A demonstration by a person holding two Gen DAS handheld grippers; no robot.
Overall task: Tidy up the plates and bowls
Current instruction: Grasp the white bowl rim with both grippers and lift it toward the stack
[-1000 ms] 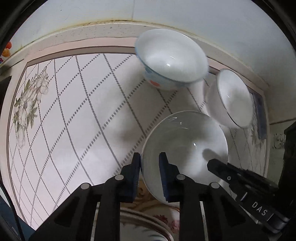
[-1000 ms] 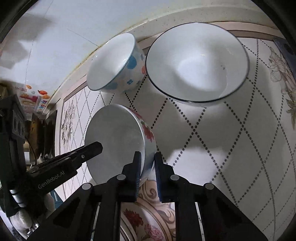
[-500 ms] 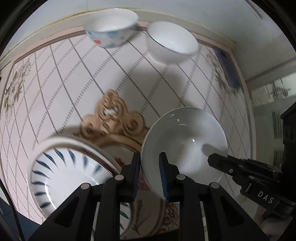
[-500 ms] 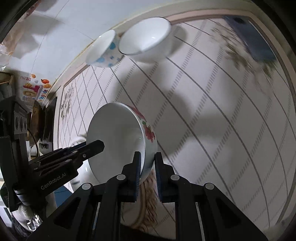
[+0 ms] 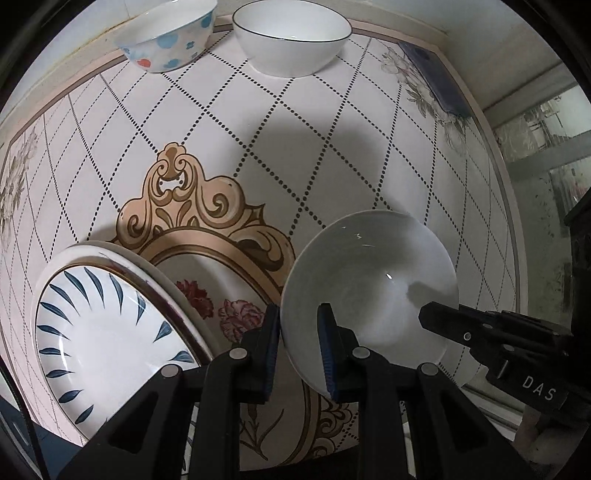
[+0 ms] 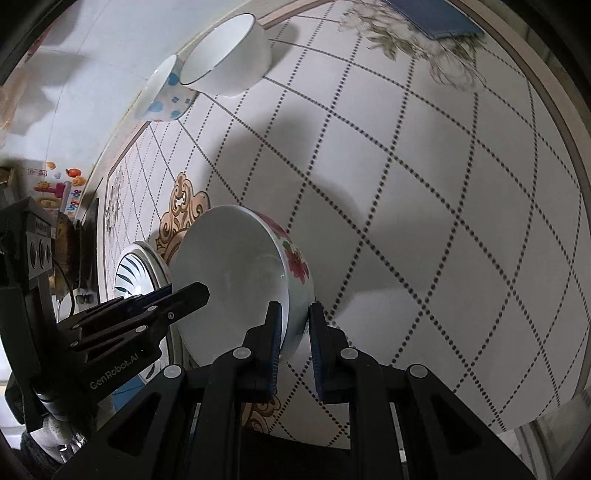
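Both grippers hold one white bowl with red flowers (image 5: 369, 295) above the table, one on each side of its rim. My left gripper (image 5: 297, 347) is shut on its left rim. My right gripper (image 6: 295, 332) is shut on the opposite rim of the bowl (image 6: 236, 280). A blue-leaf plate (image 5: 107, 339) lies at the lower left on a second plate. A blue-spotted bowl (image 5: 166, 33) and a white bowl with a dark rim (image 5: 291, 37) stand at the far edge; they also show in the right wrist view as the spotted bowl (image 6: 162, 96) and the dark-rimmed bowl (image 6: 229, 62).
The table (image 5: 332, 147) has a dotted diamond pattern and a gold ornament in the middle. A dark blue flat object (image 5: 436, 77) lies at the far right corner. A white wall runs behind the bowls. A glass door or cabinet stands to the right.
Both grippers have carried the flowered bowl back from the far bowls toward the near side. The blue-leaf plate has come into view at the left.
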